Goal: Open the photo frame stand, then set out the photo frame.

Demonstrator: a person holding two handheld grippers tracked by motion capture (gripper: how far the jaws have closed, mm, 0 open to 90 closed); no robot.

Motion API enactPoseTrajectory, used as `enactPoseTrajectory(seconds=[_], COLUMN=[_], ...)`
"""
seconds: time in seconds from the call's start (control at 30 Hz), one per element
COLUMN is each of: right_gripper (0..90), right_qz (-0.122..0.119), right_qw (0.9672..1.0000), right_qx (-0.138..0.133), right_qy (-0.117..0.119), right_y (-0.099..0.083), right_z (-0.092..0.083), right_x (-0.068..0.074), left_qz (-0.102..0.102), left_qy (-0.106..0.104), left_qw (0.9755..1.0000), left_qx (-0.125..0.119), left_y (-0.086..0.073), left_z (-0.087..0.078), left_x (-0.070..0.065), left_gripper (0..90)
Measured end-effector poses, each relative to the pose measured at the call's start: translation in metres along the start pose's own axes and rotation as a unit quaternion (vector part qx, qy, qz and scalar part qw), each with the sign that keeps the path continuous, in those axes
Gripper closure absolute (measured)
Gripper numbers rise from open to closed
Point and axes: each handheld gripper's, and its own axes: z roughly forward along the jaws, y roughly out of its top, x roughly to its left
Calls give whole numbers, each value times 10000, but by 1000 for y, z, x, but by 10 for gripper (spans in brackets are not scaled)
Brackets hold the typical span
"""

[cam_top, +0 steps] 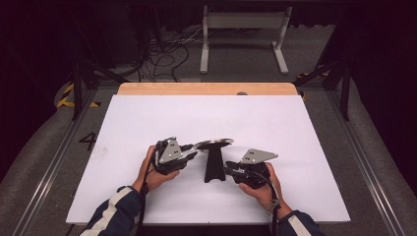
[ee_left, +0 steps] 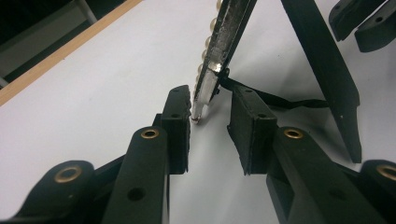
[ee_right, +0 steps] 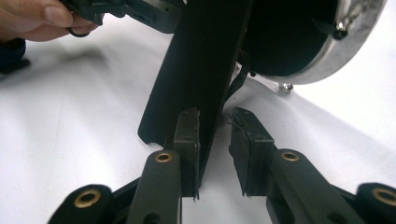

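One readable mark shows in the high view: a large dark digit "4" (cam_top: 87,141) on the grey floor (cam_top: 44,147), at the left of the frame just beside the white table's (cam_top: 147,118) left edge. Farther up at the left, yellow-and-black hazard stripes (cam_top: 66,96) lie on the same floor beside a dark frame leg; they carry no words. No lettering, brand or label can be read in either gripper view.

Grey carpeted floor (cam_top: 44,142) surrounds the white-topped wooden bench (cam_top: 147,113); tangled black cables (cam_top: 164,54) and a white metal frame (cam_top: 243,29) sit top centre.
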Motion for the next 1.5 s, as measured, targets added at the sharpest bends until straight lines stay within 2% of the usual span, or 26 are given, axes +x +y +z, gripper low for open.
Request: enactPoseTrajectory(seconds=[0.17,0.33,0.43,0.67,0.7,0.9,1.03,1.17,1.27,1.37,1.4,1.5], right_gripper=[763,850,891,900,900,900,900,900,900,900,900,900], right_qz=[-150,-252,-291,-321,-355,-612,-661,-797,-745,-895,-949,-905], right_qw=[9996,9988,9983,9970,9966,9956,9956,9948,9952,9928,9923,9932], right_qx=[-162,-309,-404,-579,-589,-505,-487,-384,-283,-270,-249,-95], right_qy=[-147,-286,-295,-399,-459,-489,-456,-501,-561,-746,-751,-725], right_y=[1,2,4,7,8,9,12,14,13,14,14,12], right_z=[-5,-9,-10,-4,0,10,18,29,37,43,45,56], right_x=[5,12,17,28,35,52,59,67,69,77,80,82], left_qz=[-25,-3,-67,-34,-61,-40,-23,-5,18,-49,-145,-203], left_qy=[-35,-56,8,-68,-107,-175,-188,-308,-227,-224,-202,-106], left_qw=[10000,10000,10000,9999,9998,9998,9997,9995,9997,9996,9995,9997], left_qx=[-5,43,26,142,158,128,130,53,126,162,178,130], left_y=[0,0,-1,-3,-4,-4,-4,-2,0,1,2,4], left_z=[1,7,10,13,14,18,16,16,21,25,26,26], left_x=[0,-1,2,5,5,6,6,5,1,1,1,2], left_gripper=[681,674,689,771,772,735,723,652,603,587,581,657])
